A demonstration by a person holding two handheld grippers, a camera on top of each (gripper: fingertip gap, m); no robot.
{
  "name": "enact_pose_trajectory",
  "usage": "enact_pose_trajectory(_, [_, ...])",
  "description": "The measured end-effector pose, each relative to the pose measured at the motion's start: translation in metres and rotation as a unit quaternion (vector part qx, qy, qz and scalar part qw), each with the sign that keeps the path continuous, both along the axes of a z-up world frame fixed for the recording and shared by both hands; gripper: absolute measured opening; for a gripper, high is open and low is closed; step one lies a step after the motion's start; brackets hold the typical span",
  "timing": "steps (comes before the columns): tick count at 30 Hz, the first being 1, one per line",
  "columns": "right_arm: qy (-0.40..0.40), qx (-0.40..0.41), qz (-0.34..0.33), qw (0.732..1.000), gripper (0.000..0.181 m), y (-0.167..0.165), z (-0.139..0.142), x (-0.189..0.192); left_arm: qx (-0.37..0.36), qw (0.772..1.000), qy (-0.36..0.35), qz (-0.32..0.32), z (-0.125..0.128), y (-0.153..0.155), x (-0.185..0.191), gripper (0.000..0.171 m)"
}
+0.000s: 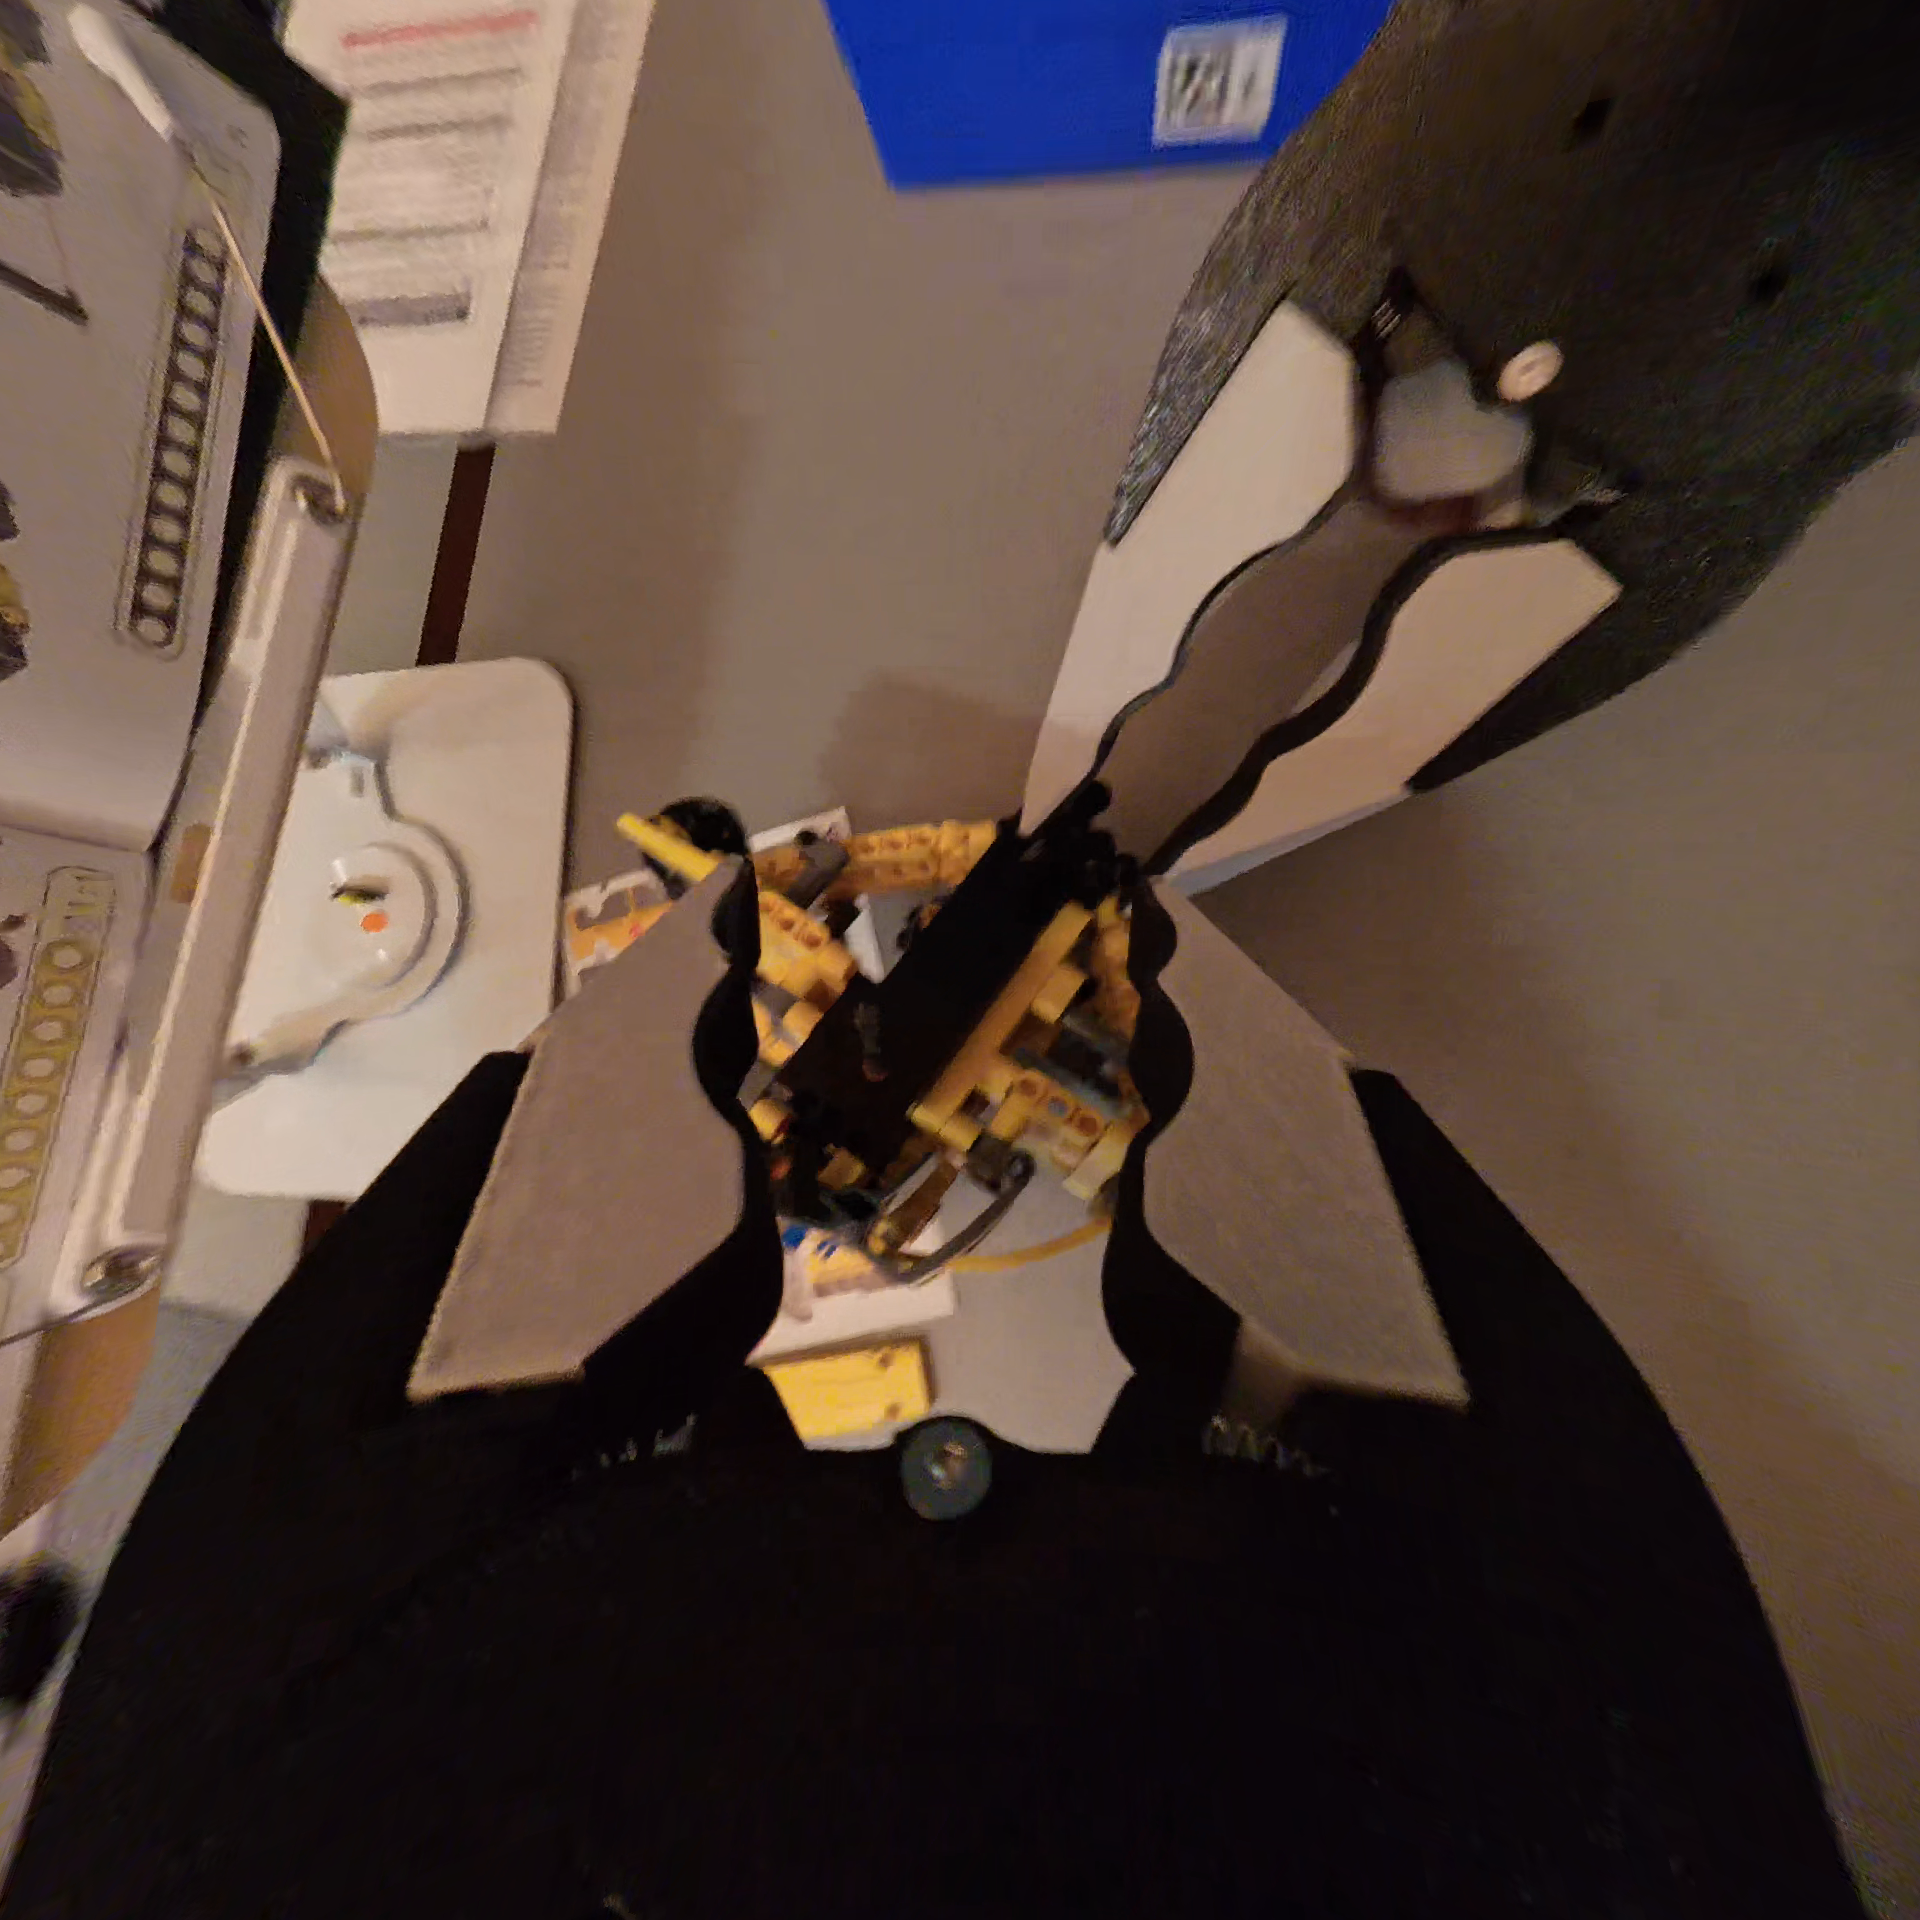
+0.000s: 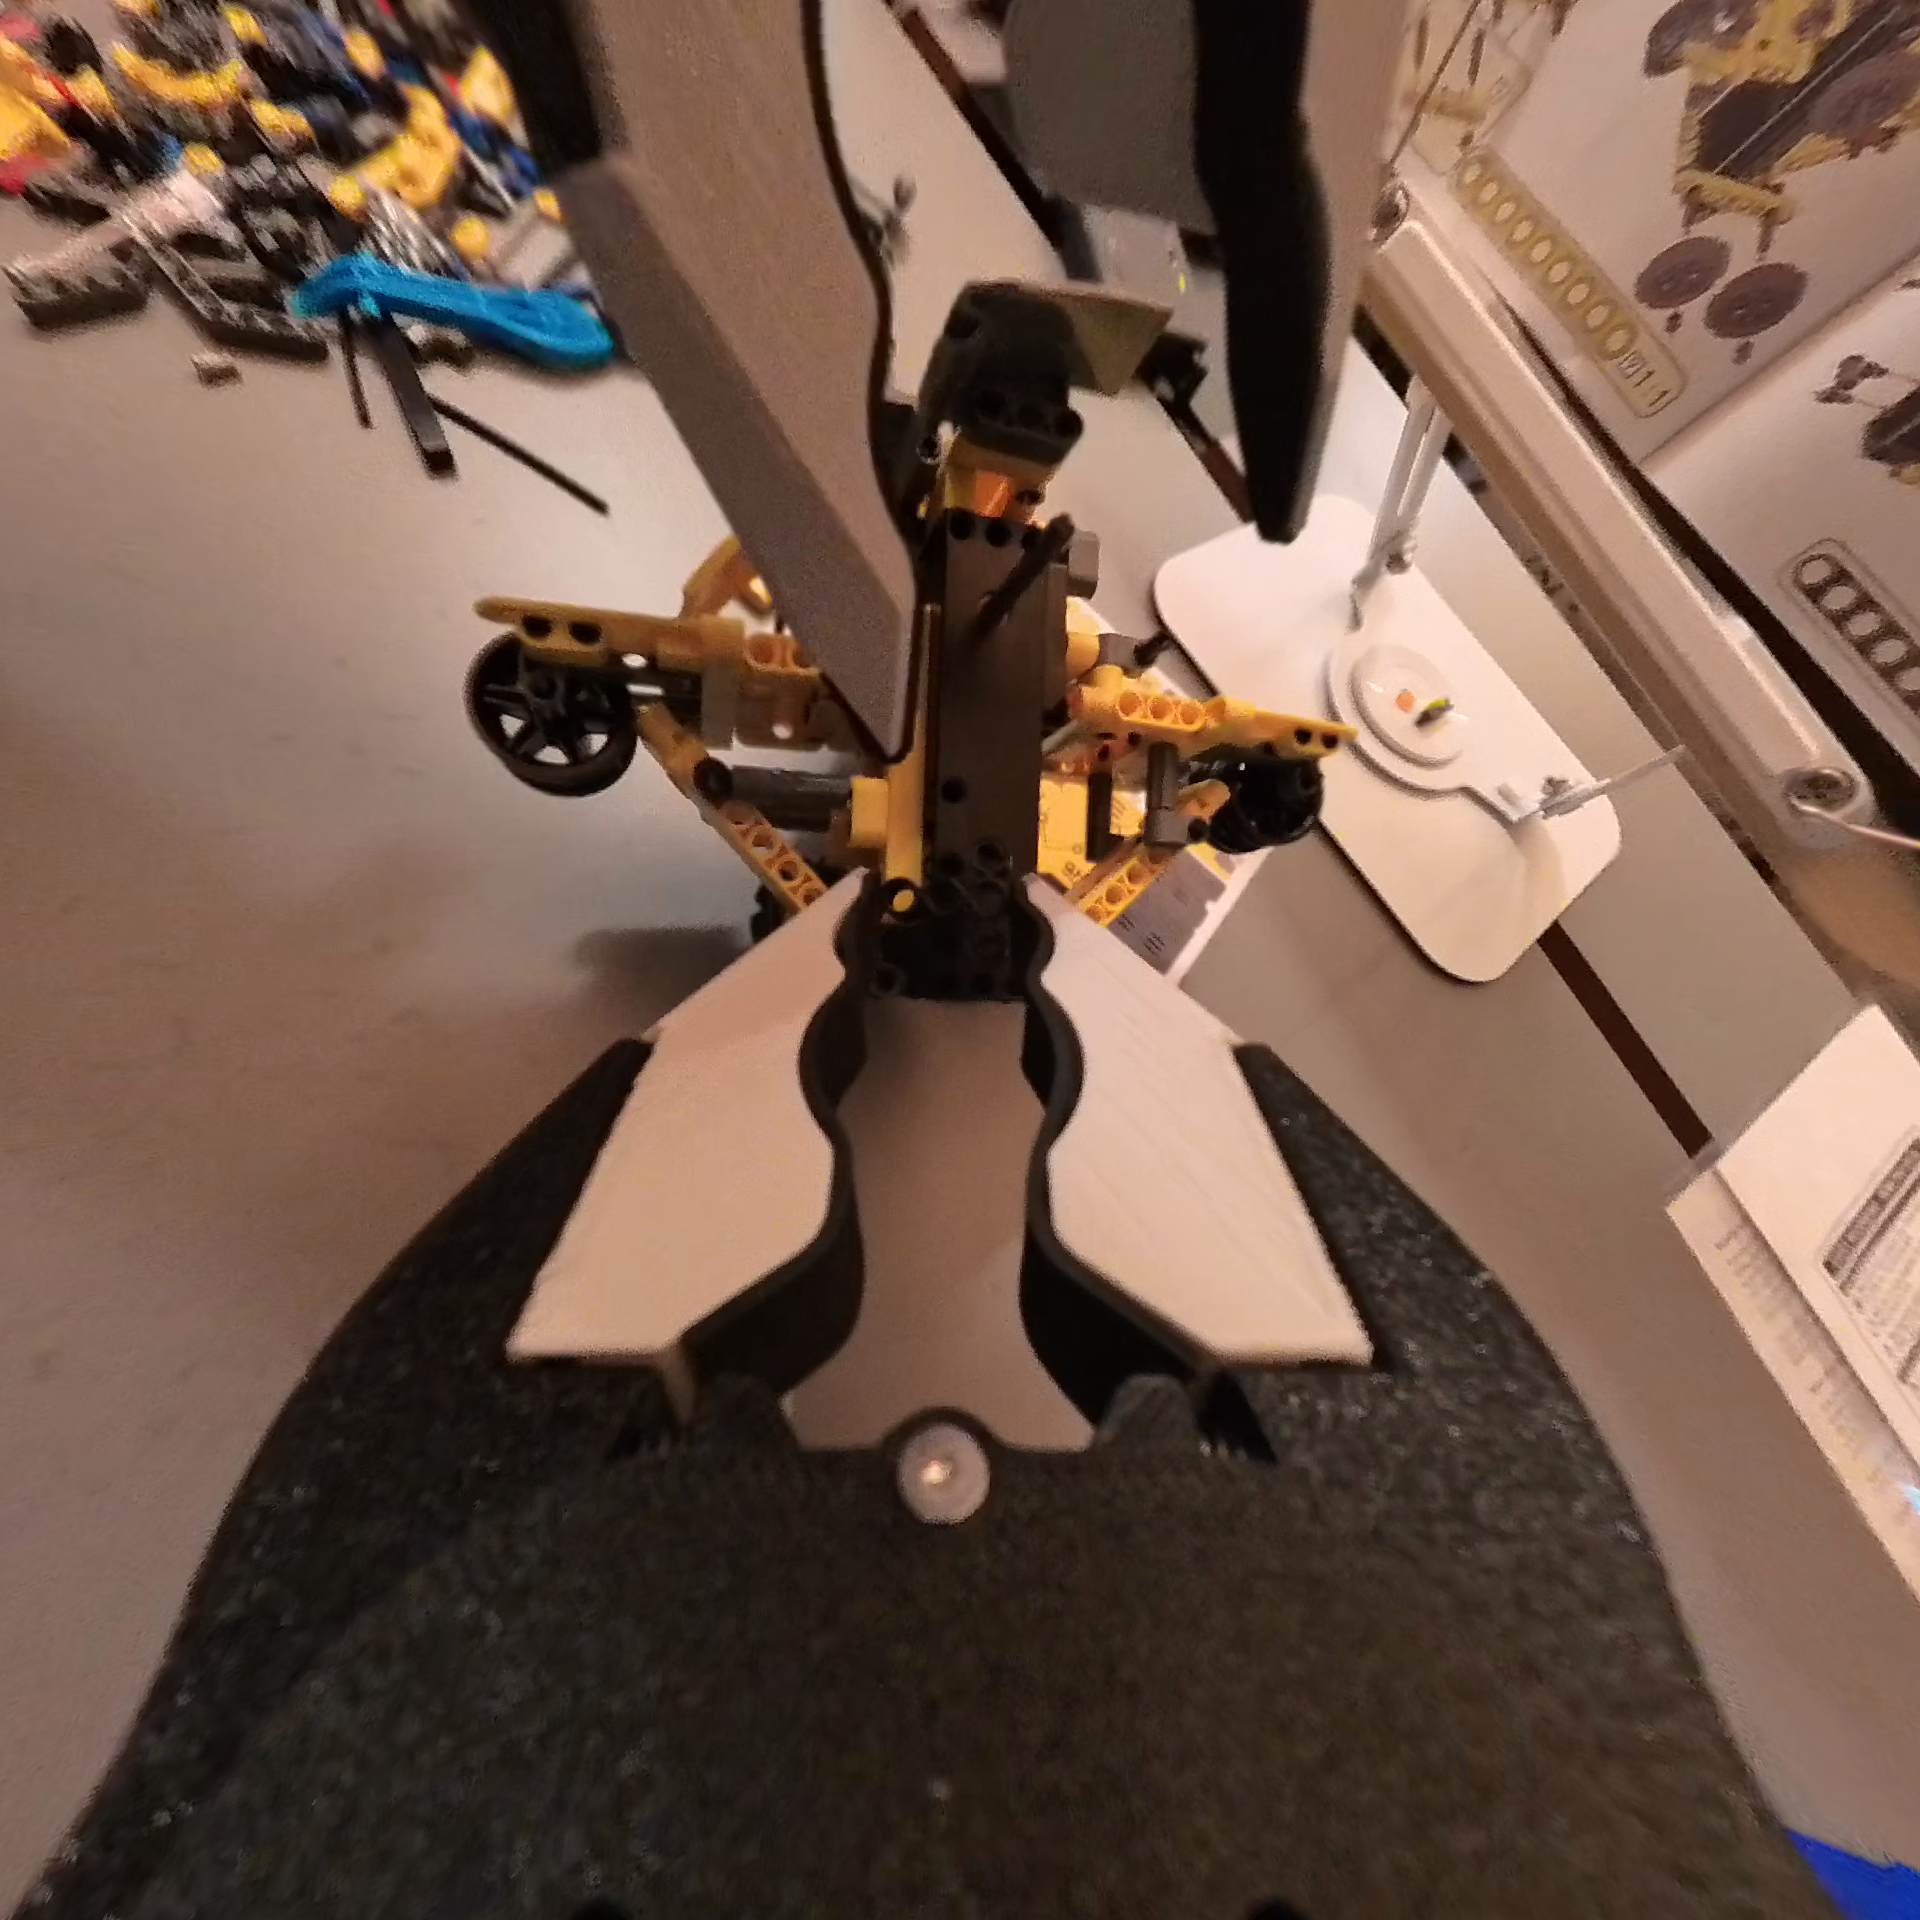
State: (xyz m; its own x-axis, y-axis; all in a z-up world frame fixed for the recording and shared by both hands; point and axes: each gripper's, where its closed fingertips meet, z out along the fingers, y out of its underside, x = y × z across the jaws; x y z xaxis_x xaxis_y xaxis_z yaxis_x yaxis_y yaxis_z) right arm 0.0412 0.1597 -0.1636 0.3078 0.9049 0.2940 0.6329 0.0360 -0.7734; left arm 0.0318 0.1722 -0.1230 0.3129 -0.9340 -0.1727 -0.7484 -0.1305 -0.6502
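A yellow and black brick-built vehicle model (image 1: 935,1018) with black wheels sits low over the grey table (image 1: 1558,1143). My left gripper (image 1: 940,935) is open, with its fingers on either side of the model's body. In the right wrist view the left gripper (image 2: 1081,639) comes down from above; one finger (image 2: 748,416) touches the long black beam (image 2: 987,707) and the other stands apart. My right gripper (image 2: 945,925) is shut on the black end of that beam. It also shows in the left wrist view (image 1: 1091,831), reaching in from the upper right.
A white lamp base (image 2: 1455,831) stands beside the model. An open instruction booklet on a stand (image 2: 1662,312) is near it. A pile of loose bricks (image 2: 260,156) and a blue part (image 2: 447,301) lie farther off. A blue box (image 1: 1039,83) and a printed sheet (image 1: 447,208) sit at the back. About 5 cm separates my left fingertips from my right.
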Motion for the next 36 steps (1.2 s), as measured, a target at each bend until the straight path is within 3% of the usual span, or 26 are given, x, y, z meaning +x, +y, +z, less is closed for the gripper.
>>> enact_pose_trajectory(3, [0.051, -0.046, 0.009, 0.998, 0.024, -0.008, 0.007, 0.011, -0.006, 0.998, -0.058, -0.018, 0.007, -0.018, 0.013, 0.063])
enact_pose_trajectory(8, [0.043, -0.143, -0.009, 0.989, 0.024, -0.025, -0.023, 0.043, 0.045, 0.997, 0.063, -0.022, -0.028, -0.021, 0.004, 0.062])
enact_pose_trajectory(14, [0.001, -0.146, -0.042, 0.988, 0.024, -0.043, -0.062, 0.06, 0.036, 0.985, 0.159, -0.06, -0.03, -0.005, 0.004, 0.062])
enact_pose_trajectory(20, [0.061, -0.168, -0.045, 0.983, 0.024, -0.057, -0.056, 0.06, 0.023, 0.96, 0.252, -0.115, -0.017, 0.0, 0.0, 0.05])
enact_pose_trajectory(26, [0.101, -0.183, -0.04, 0.977, 0.024, -0.061, -0.053, 0.063, 0.014, 0.899, 0.401, -0.177, -0.051, 0.008, -0.014, 0.056])
enact_pose_trajectory(32, [0.129, -0.179, -0.031, 0.975, 0.024, -0.069, -0.052, 0.064, -0.042, 0.864, 0.471, -0.173, -0.074, 0.008, -0.031, 0.036])
enact_pose_trajectory(36, [0.138, -0.175, -0.028, 0.974, 0.024, -0.071, -0.053, 0.068, -0.062, 0.864, 0.478, -0.143, -0.073, -0.001, -0.032, 0.035])
